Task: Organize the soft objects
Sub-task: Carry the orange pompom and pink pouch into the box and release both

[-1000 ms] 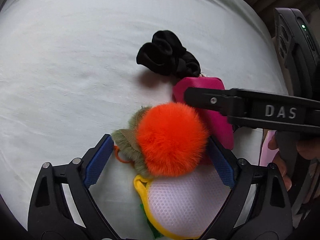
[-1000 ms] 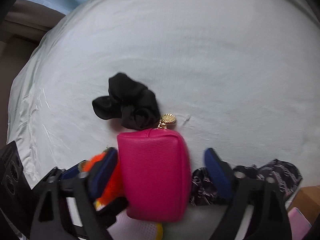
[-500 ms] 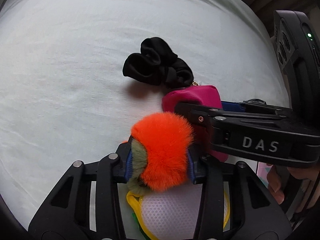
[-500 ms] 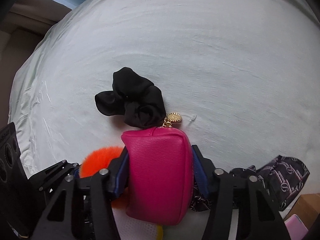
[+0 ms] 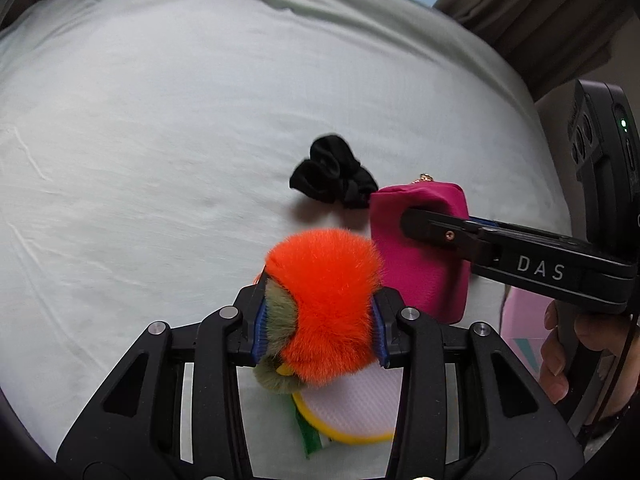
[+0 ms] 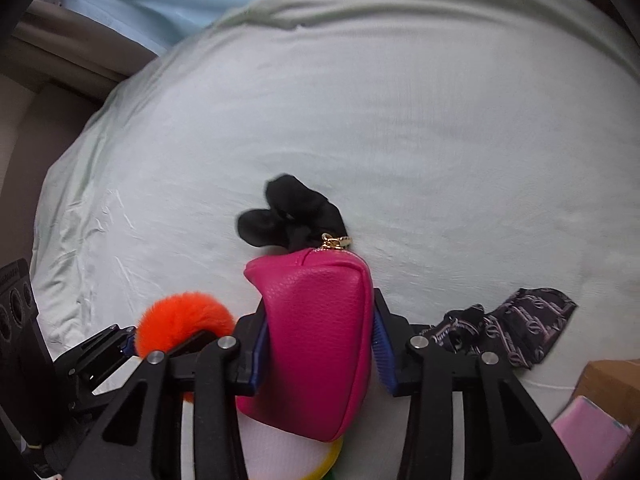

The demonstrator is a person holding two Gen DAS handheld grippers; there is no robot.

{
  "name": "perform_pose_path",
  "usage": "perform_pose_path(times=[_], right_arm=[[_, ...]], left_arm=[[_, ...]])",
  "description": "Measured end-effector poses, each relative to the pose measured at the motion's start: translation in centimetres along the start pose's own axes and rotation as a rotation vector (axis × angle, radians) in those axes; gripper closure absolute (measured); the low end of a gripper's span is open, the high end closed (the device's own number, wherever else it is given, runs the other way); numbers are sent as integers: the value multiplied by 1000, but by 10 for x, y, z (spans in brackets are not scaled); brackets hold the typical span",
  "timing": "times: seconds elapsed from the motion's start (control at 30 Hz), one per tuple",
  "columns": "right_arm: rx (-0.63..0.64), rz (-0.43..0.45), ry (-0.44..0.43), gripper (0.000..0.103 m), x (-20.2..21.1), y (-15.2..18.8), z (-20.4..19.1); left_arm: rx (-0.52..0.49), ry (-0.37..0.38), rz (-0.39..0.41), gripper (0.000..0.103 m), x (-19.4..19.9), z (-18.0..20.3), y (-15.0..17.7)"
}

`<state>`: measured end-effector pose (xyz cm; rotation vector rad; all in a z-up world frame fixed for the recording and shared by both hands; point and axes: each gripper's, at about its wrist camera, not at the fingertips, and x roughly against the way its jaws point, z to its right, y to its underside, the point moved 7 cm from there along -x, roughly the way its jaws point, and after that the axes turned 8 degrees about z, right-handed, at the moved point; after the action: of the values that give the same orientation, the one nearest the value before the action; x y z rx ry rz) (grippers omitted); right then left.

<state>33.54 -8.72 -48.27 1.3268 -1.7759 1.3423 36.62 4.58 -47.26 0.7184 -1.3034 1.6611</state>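
My left gripper [image 5: 320, 320] is shut on a fluffy orange pom-pom [image 5: 324, 280] with an olive tuft, held a little above the pale sheet [image 5: 160, 120]. To its right, my right gripper [image 6: 320, 340] has a bright pink zip pouch [image 6: 316, 320] between its blue pads. Its jaws are closing and the pads press into the pouch's sides. The pouch [image 5: 416, 272] is raised off the sheet too. A black scrunchie [image 6: 292, 216] lies on the sheet just beyond the pouch's gold zip pull. The pom-pom [image 6: 180, 316] shows at lower left in the right wrist view.
A white mesh pouch with a yellow rim [image 5: 352, 412] lies under both grippers. A dark patterned cloth [image 6: 516, 324] sits to the right, with a cardboard box [image 6: 612, 384] and a pink item [image 6: 588, 432] at the bed's edge. A person's hand [image 5: 560, 360] holds the right gripper.
Both grippers went from open around their objects to shut on them, then rose. The pom-pom and the pink pouch have come up off the sheet; the scrunchie stayed put.
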Motion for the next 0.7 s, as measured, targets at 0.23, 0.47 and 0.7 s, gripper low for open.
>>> perform_pose_path(times=[0.23, 0.47, 0.7], right_arm=[[-7, 88, -21, 64, 64, -3, -14], [-54, 186, -37, 64, 146, 11, -38], [-166, 327, -10, 64, 229, 28, -28]], left_arm=[[-7, -21, 60, 67, 70, 6, -7], [-68, -2, 102, 67, 150, 34, -17], [-166, 54, 153, 67, 200, 97, -17]])
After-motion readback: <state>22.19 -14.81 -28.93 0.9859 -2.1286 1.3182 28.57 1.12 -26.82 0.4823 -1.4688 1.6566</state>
